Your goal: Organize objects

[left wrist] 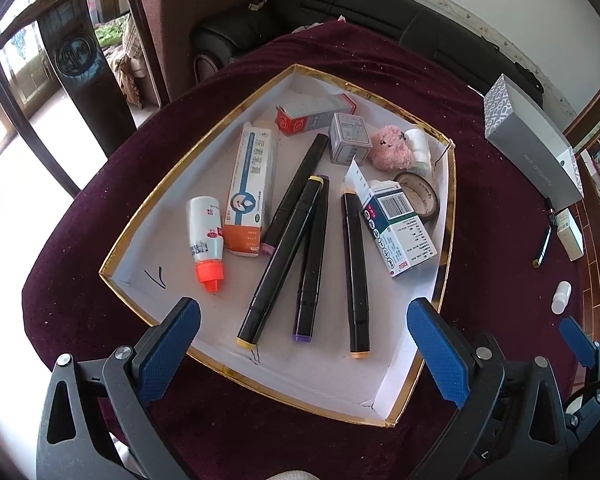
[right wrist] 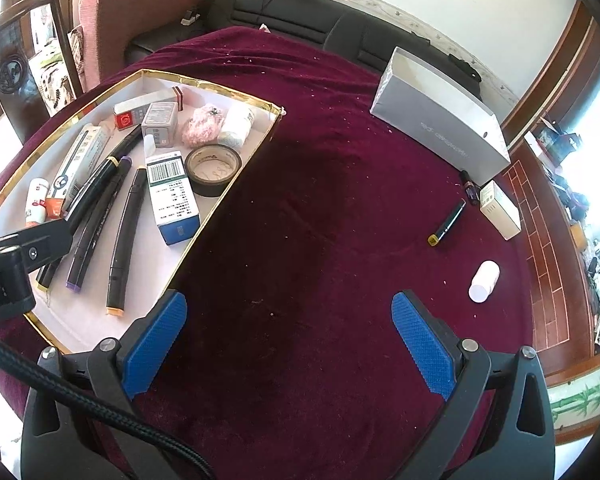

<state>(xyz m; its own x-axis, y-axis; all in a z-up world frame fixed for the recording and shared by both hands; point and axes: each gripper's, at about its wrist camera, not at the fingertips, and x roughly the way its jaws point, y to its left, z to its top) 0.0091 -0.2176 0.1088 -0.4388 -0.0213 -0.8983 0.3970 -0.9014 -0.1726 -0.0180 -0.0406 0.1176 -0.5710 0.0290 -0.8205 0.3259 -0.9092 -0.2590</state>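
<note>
A shallow white gold-rimmed tray (left wrist: 380, 396) (right wrist: 228, 196) lies on the maroon tablecloth. It holds several black markers (left wrist: 284, 260) (right wrist: 124, 236), medicine boxes (left wrist: 396, 228) (right wrist: 172, 196), a white bottle with an orange cap (left wrist: 204, 236), a tape roll (right wrist: 214, 166) and a pink plush (left wrist: 392, 148). My left gripper (left wrist: 304, 328) hovers open over the tray's near edge, nothing between its fingers. My right gripper (right wrist: 288, 332) is open above bare cloth right of the tray. Loose on the cloth at the right lie a dark marker (right wrist: 448, 222), a small white bottle (right wrist: 484, 280) and a small white box (right wrist: 500, 210).
A long grey box (right wrist: 440, 128) (left wrist: 532, 148) stands at the back right of the table. A dark sofa (right wrist: 300, 12) runs behind the table, and a wooden chair (left wrist: 76, 64) stands at the left. The table's right edge drops to a wooden floor (right wrist: 548, 264).
</note>
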